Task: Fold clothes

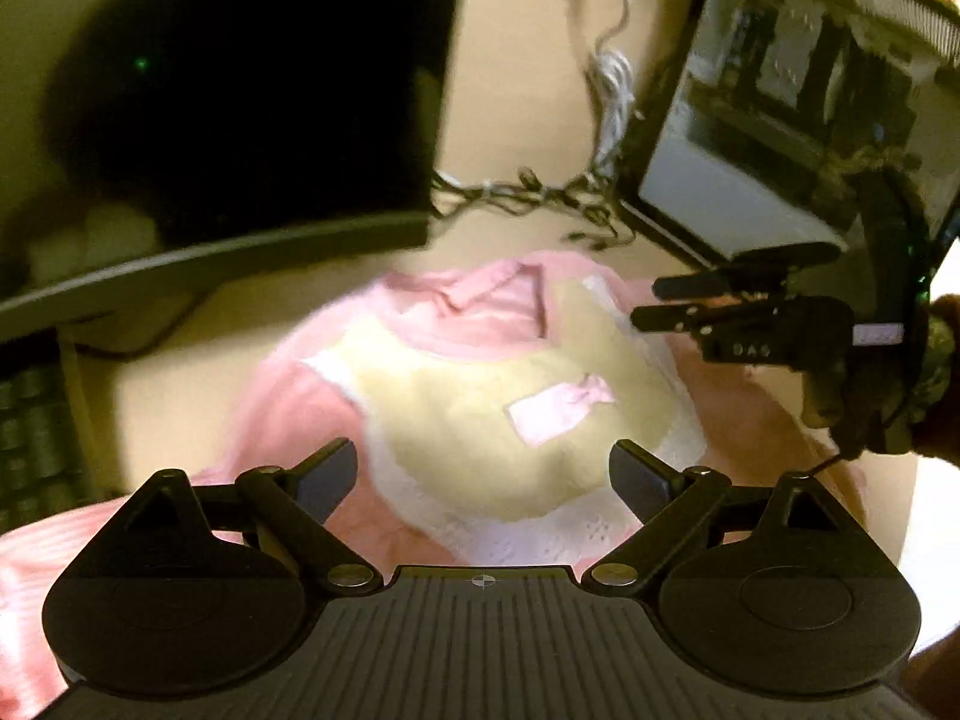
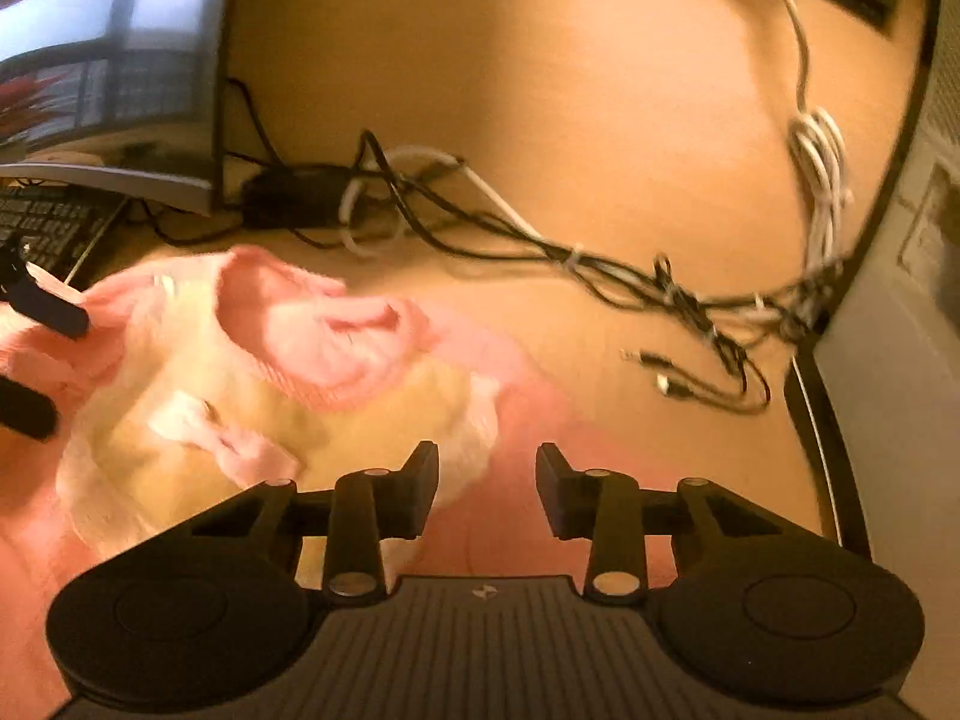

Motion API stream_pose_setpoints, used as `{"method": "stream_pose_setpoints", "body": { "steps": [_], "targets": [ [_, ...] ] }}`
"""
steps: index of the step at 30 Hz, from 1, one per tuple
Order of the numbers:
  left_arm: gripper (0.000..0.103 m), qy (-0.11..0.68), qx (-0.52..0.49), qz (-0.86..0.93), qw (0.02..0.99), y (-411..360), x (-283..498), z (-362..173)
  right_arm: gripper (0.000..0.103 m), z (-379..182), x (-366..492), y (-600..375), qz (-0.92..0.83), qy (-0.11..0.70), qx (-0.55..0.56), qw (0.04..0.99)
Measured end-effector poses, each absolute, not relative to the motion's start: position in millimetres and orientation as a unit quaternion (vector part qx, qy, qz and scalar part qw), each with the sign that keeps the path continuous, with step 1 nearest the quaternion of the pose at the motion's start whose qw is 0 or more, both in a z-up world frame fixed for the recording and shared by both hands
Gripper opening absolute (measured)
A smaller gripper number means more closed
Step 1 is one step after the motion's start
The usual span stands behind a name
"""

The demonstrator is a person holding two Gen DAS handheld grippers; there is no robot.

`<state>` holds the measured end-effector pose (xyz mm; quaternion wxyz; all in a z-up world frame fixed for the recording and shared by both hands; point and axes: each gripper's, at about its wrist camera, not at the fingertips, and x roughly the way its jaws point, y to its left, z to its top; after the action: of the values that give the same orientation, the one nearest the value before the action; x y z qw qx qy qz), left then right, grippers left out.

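A small pink garment point(image 1: 420, 324) with a cream bib front, white lace trim and a pink bow point(image 1: 558, 408) lies spread on the tan desk point(image 1: 510, 90). My left gripper point(image 1: 483, 474) hovers over the bib with its jaws wide apart and nothing between them. My right gripper point(image 2: 487, 480) hangs over the garment's point(image 2: 336, 354) pink right side; its jaws stand a hand's breadth apart with only cloth showing below. The left wrist view shows the right gripper point(image 1: 648, 303) at the garment's right shoulder. In the right wrist view the left gripper's fingers point(image 2: 54, 315) enter at the left edge.
A dark monitor point(image 1: 258, 90) stands behind the garment on the left, and a lit one point(image 1: 780, 120) on the right. A keyboard point(image 2: 48, 228) lies at the left. Tangled black and white cables point(image 2: 600, 264) and a coiled white cord point(image 2: 822, 168) lie behind. A grey box point(image 2: 900, 360) stands at the right.
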<state>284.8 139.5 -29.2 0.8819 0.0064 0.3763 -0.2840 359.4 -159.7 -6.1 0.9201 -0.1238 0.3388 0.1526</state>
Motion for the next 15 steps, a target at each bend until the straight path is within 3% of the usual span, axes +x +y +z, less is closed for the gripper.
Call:
{"method": "stream_pose_setpoints", "body": {
  "steps": [5,11,13,15],
  "targets": [
    [0.095,0.400,0.000,-0.265,0.877,127.4,295.8,-53.1,0.038,-29.8,370.0,-156.2,0.116,0.325,-0.198,0.917],
    [0.090,0.416,0.025,-0.174,0.892,145.1,314.0,-63.7,0.043,-6.5,357.4,-183.9,0.069,0.320,-0.138,0.935],
    [0.090,0.416,0.012,-0.154,0.896,154.7,307.2,-54.5,0.059,5.7,321.4,-199.6,0.093,0.325,-0.114,0.934],
    [0.093,0.412,-0.011,-0.154,0.898,164.9,286.3,-42.1,0.060,8.0,286.6,-211.9,0.114,0.332,-0.106,0.930]
  ]
}}
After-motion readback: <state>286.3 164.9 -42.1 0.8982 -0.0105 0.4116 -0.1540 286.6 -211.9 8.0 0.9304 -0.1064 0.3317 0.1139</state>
